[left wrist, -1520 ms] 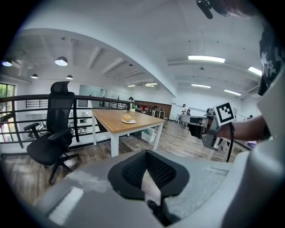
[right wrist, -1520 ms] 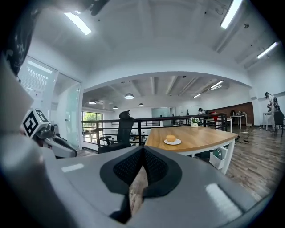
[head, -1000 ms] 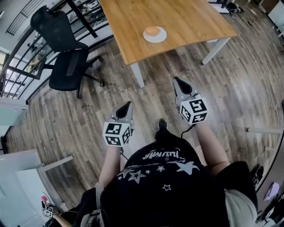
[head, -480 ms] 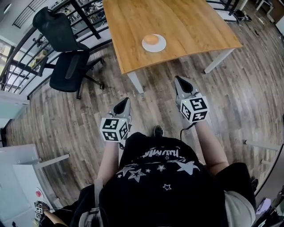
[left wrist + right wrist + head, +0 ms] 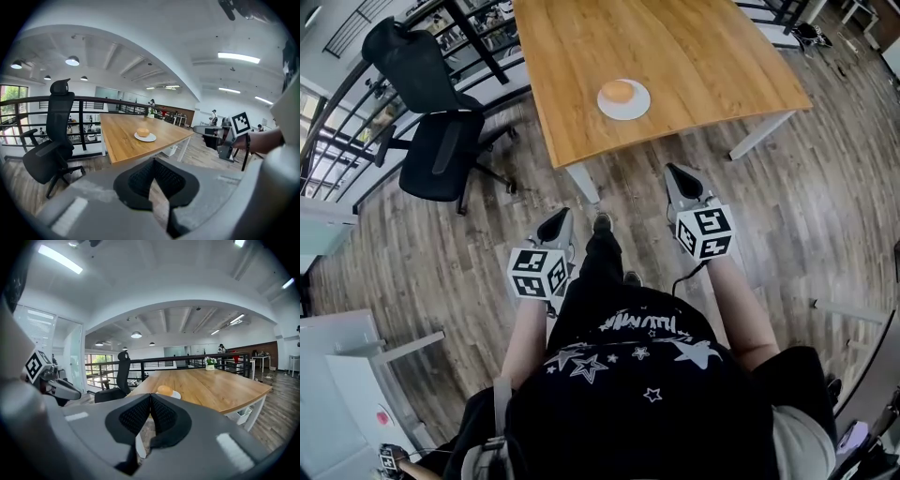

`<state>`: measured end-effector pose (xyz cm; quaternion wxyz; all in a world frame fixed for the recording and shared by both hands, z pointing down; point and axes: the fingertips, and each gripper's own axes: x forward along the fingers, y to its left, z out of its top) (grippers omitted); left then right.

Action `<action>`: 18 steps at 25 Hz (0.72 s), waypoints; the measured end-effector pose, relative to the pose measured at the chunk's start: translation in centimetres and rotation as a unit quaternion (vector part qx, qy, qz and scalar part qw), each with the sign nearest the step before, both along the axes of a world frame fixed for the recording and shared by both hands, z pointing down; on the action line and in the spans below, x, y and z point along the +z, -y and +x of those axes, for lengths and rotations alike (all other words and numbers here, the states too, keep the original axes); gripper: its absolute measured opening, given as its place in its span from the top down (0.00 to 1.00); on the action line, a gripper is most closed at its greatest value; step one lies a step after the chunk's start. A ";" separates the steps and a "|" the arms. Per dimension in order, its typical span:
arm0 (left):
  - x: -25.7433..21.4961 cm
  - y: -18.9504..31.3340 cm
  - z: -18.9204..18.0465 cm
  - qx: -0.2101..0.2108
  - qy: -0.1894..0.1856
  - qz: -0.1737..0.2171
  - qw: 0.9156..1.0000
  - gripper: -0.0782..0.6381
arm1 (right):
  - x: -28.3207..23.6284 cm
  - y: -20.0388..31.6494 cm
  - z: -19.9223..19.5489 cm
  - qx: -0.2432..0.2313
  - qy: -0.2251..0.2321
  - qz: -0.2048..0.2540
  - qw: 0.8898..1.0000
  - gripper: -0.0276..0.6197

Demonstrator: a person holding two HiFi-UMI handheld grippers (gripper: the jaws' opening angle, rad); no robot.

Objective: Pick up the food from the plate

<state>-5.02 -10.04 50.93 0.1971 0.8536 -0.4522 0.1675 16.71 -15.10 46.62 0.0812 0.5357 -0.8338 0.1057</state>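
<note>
A round orange-brown piece of food (image 5: 618, 91) lies on a white plate (image 5: 624, 110) near the front of a wooden table (image 5: 675, 47); the food (image 5: 143, 132) and the plate (image 5: 145, 138) show in the left gripper view, and the food (image 5: 164, 390) shows in the right gripper view. My left gripper (image 5: 563, 217) and right gripper (image 5: 672, 172) hang over the floor, short of the table. Both are shut with nothing between the pads. The left gripper (image 5: 153, 165) and right gripper (image 5: 150, 401) point toward the table.
A black office chair (image 5: 431, 112) stands left of the table by a black railing (image 5: 356, 84). White table legs (image 5: 581, 178) stand at the near corners. The person's foot (image 5: 602, 225) is stepping forward on the wood floor. Other desks and people are far off.
The person has stepped toward the table: a foot has swung forward between the grippers. Plate and table sit slightly nearer in the head view. Both grippers stay shut.
</note>
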 end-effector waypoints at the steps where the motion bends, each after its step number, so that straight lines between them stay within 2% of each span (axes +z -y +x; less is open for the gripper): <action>1: 0.1 0.9 0.2 0.005 -0.003 0.000 1.000 0.89 | 0.0 0.6 0.2 0.004 -0.004 -0.001 1.000 0.95; 5: 0.2 4.5 1.2 0.031 -0.013 0.000 0.999 0.89 | 0.1 3.2 0.9 0.015 -0.017 -0.010 1.000 0.90; 11: 0.0 11.1 2.2 0.062 -0.022 -0.002 0.998 0.89 | -0.5 8.4 1.0 0.031 -0.038 -0.014 0.999 0.86; 18: 0.9 17.0 1.7 0.071 -0.038 -0.019 0.997 0.89 | 1.2 13.7 0.0 0.031 -0.043 -0.043 0.998 0.82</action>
